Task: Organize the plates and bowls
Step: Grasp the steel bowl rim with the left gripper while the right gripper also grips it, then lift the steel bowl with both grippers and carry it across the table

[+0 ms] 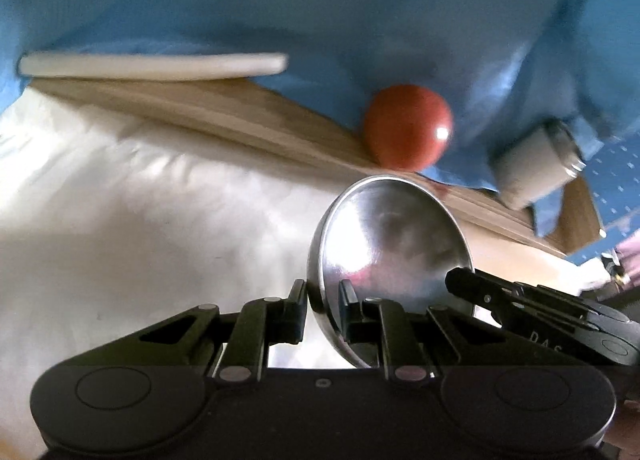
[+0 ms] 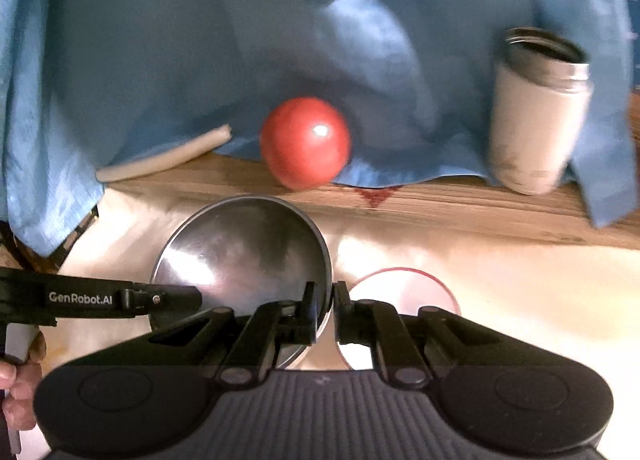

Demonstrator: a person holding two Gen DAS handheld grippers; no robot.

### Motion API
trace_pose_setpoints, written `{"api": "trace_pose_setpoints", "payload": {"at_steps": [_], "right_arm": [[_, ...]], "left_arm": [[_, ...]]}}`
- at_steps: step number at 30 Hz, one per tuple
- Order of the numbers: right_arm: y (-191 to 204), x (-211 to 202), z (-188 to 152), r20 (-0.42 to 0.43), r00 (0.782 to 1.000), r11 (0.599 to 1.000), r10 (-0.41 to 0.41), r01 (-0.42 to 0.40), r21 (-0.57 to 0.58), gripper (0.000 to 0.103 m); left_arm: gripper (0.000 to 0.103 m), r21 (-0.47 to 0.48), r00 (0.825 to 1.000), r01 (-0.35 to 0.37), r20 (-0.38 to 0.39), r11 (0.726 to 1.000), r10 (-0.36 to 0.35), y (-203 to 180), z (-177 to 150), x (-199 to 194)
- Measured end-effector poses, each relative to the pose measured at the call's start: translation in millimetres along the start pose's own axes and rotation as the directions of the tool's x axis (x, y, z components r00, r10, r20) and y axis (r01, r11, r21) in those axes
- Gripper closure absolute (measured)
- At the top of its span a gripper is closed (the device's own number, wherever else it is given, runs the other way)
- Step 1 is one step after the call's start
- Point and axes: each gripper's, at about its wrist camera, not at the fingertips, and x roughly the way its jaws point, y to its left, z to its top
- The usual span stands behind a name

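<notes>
Both tongs clamped on one steel bowl (image 2: 244,252), held tilted off the pale-clothed worktop (image 1: 100,220). Left tongs (image 1: 323,314) pinching the bowl's left rim, one finger outside the wall, one inside; right tongs (image 2: 325,314) pinching the opposite rim the same way. Bowl thus strung between the two, mouth facing forward toward the tomato (image 2: 306,142) beyond it.

Just right of the bowl, low by the right tongs: a pink-rimmed dish (image 2: 400,288), flat on the cloth and partly hidden. Probably the stacking spot, so a short carry rightward, right hand nearer. White plate (image 1: 152,65) well left of the bowl; jar (image 2: 536,116) far right.
</notes>
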Motion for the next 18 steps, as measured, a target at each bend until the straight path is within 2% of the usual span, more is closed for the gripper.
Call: {"api": "trace_pose_setpoints", "payload": {"at_steps": [5,10,13,18], "right_arm": [[-25,-36,-16,0.039,0.999,0.996,-0.037,0.034,0.083,0.094],[-58,-73,-44,0.049,0.992,0.974,-0.116,0.104,0.201,0.093],[-79,-95,-67,0.038,0.985,0.951,-0.169,0.152,0.270,0.093],[-104,-119,-106,-0.014,0.972,0.900,-0.234,0.221,0.377,0.093]], "left_arm": [[0.086,0.081,0.998,0.053,-0.024,0.995,-0.052,-32,-5,-2],[0.086,0.199,0.988,0.133,-0.100,0.971,-0.115,-74,-17,9],[0.086,0.267,0.975,0.185,-0.173,0.946,-0.142,-101,-31,21],[0.085,0.371,0.941,0.266,-0.302,0.889,-0.156,-140,-58,42]]}}
